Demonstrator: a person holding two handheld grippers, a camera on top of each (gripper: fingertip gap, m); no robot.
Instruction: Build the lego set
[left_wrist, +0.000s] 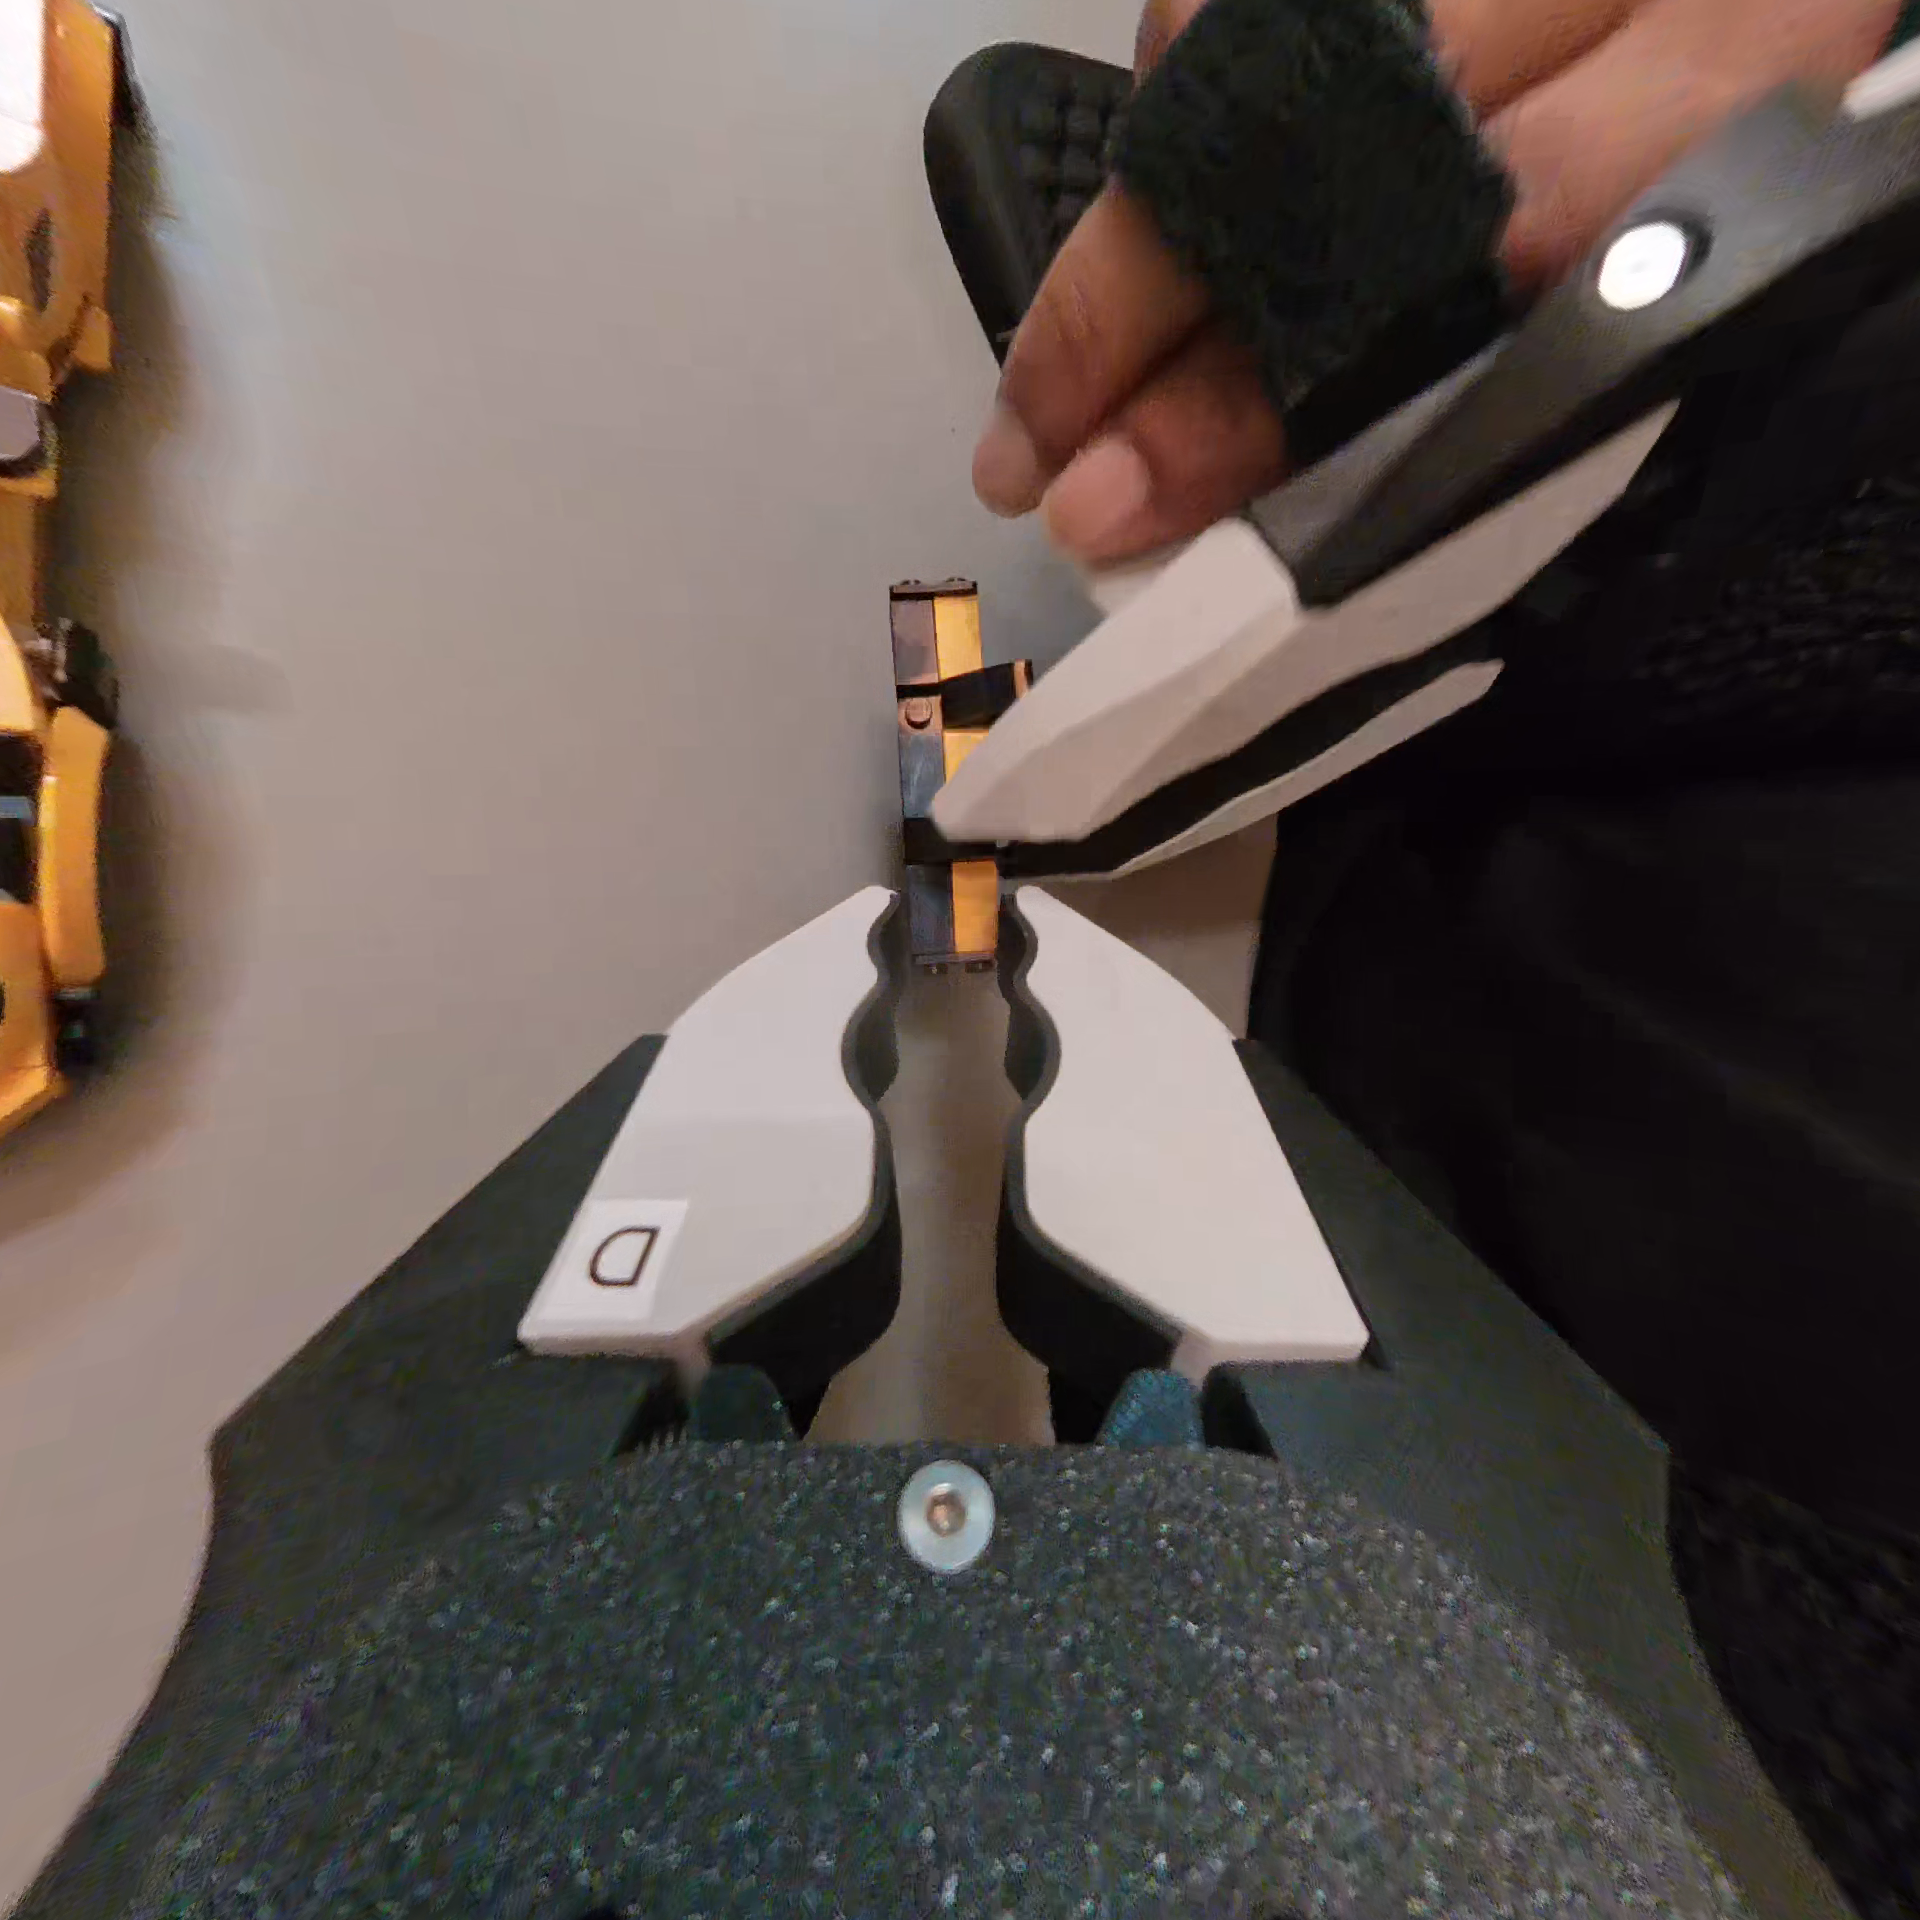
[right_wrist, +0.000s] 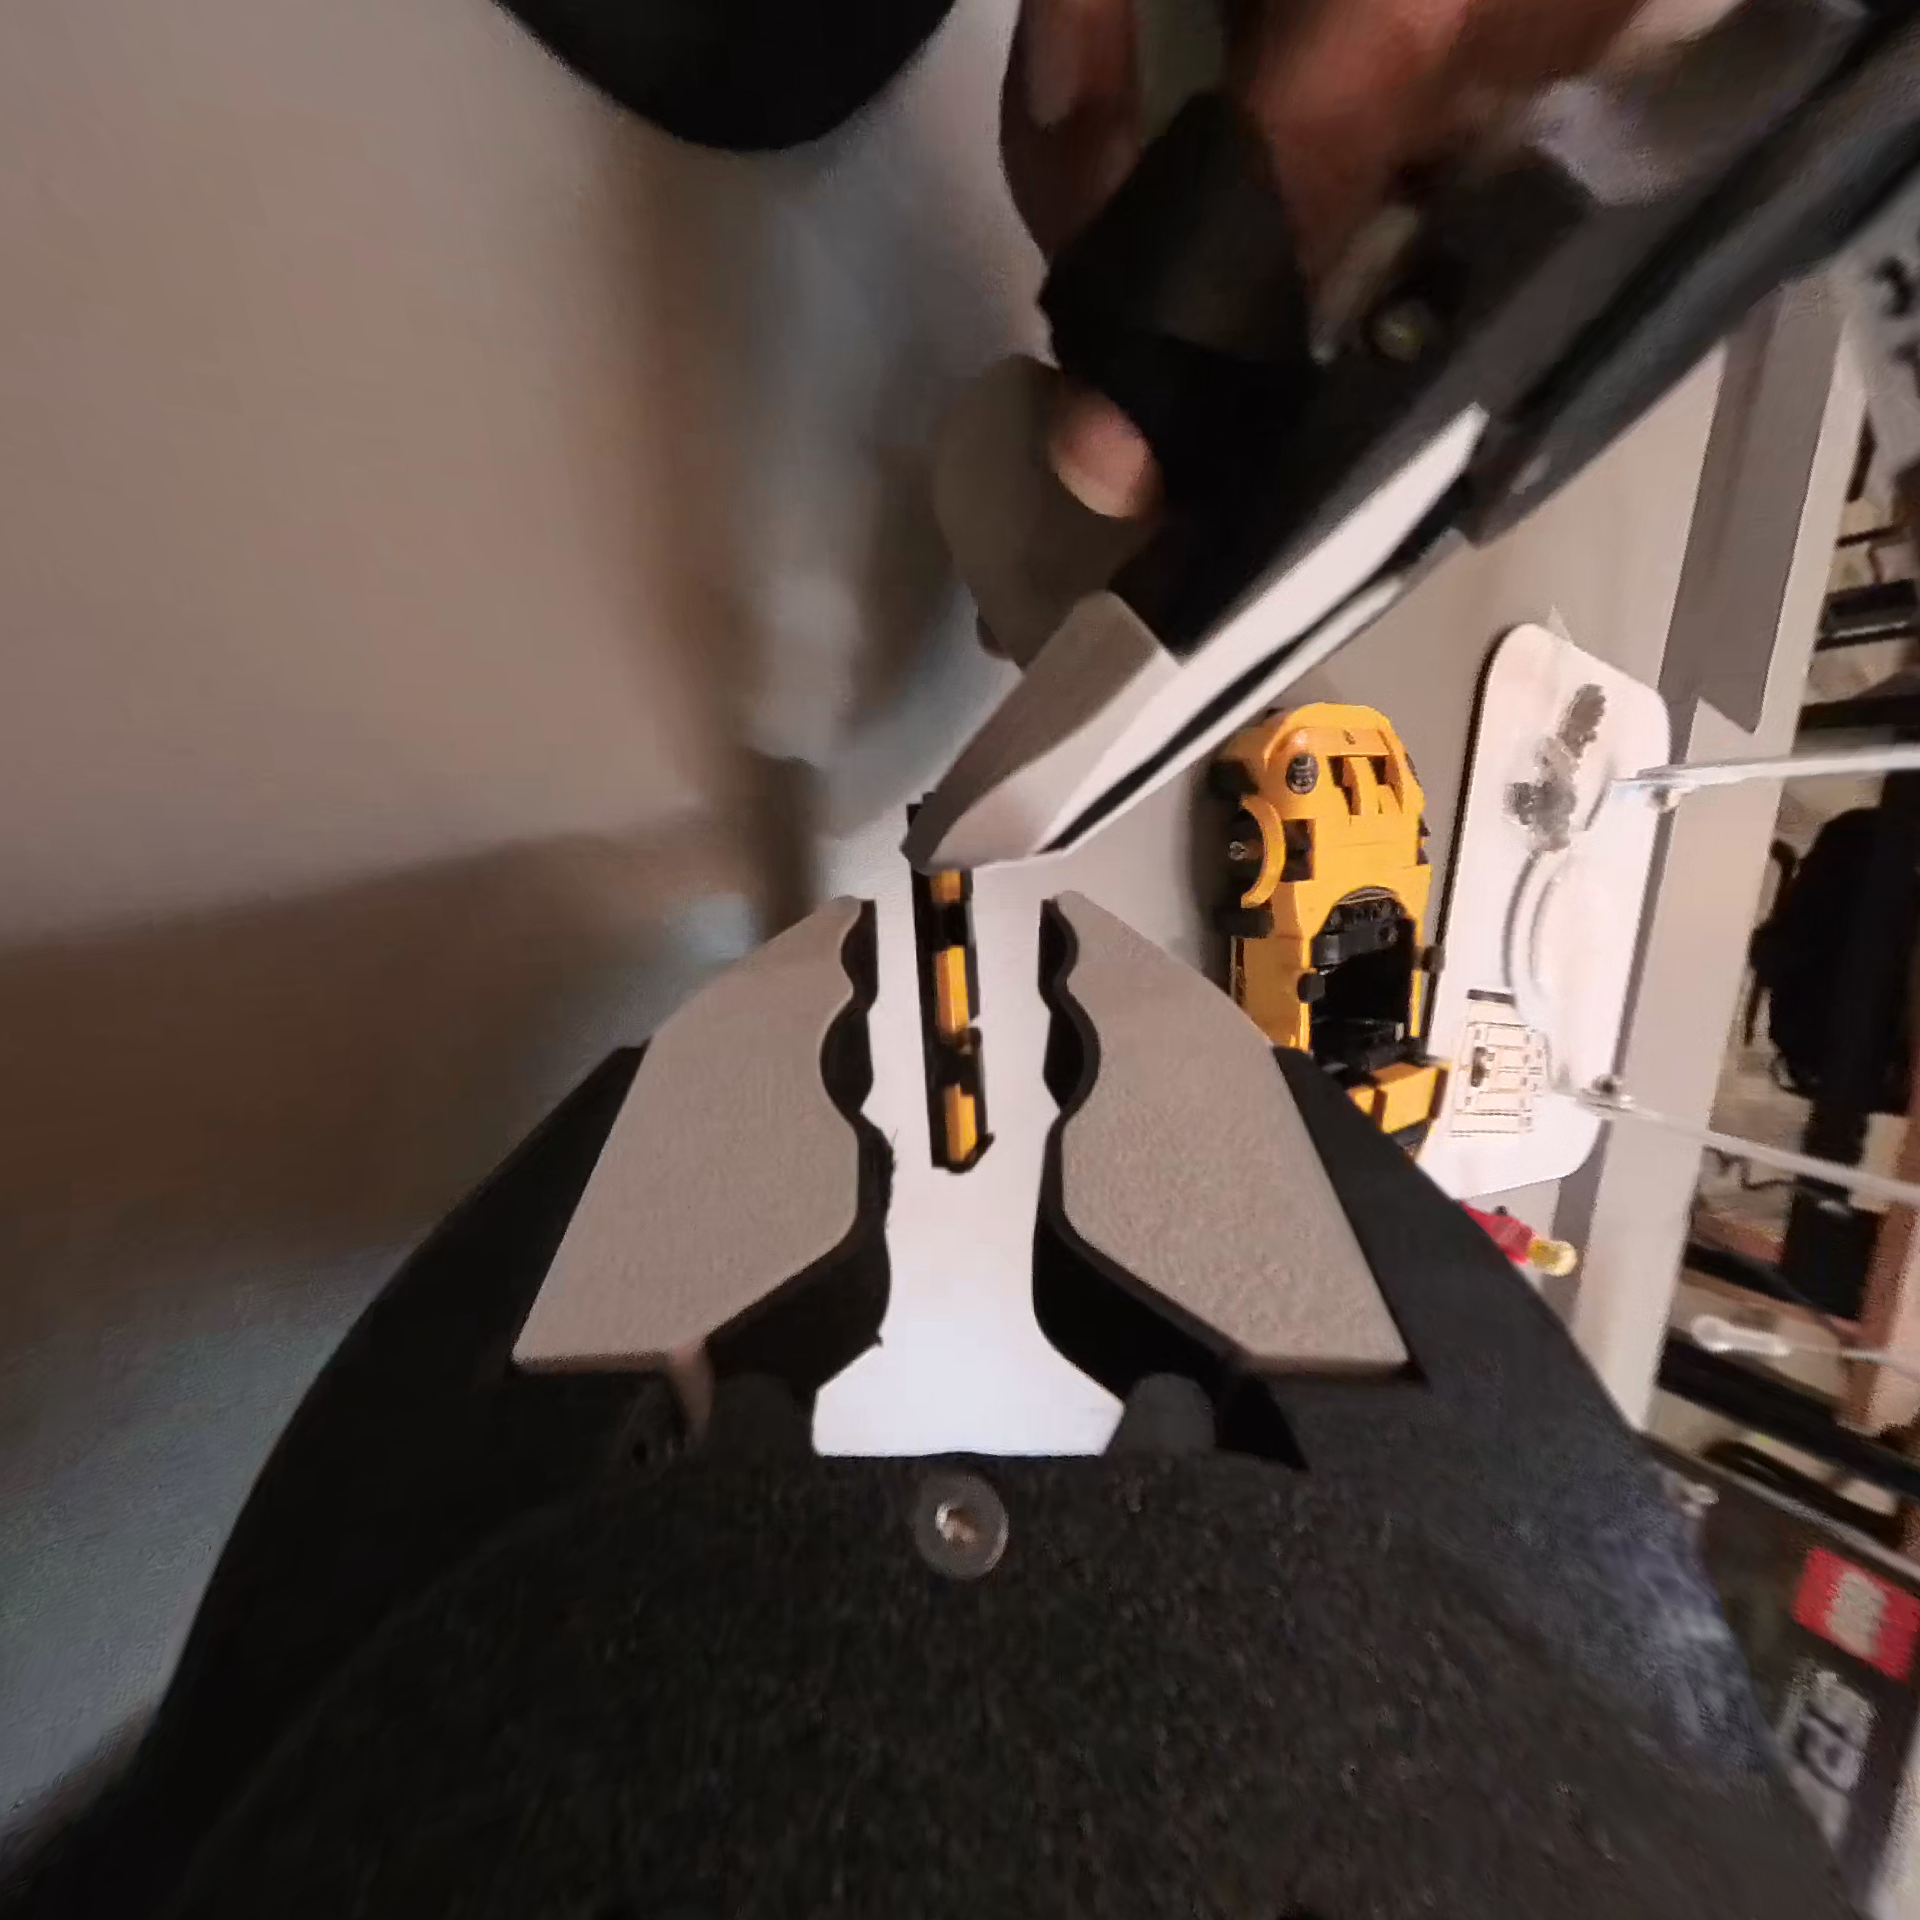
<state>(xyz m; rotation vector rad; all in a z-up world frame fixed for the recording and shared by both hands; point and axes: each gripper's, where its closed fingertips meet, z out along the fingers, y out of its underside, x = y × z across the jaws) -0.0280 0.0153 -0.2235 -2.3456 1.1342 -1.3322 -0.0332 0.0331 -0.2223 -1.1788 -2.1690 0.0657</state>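
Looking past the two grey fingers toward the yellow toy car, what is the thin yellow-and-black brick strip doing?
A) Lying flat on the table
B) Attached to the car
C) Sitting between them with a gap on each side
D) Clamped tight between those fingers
C: the strip sits between the right gripper's spread fingers, with pale background showing on both sides, while the left gripper pinches its far end.
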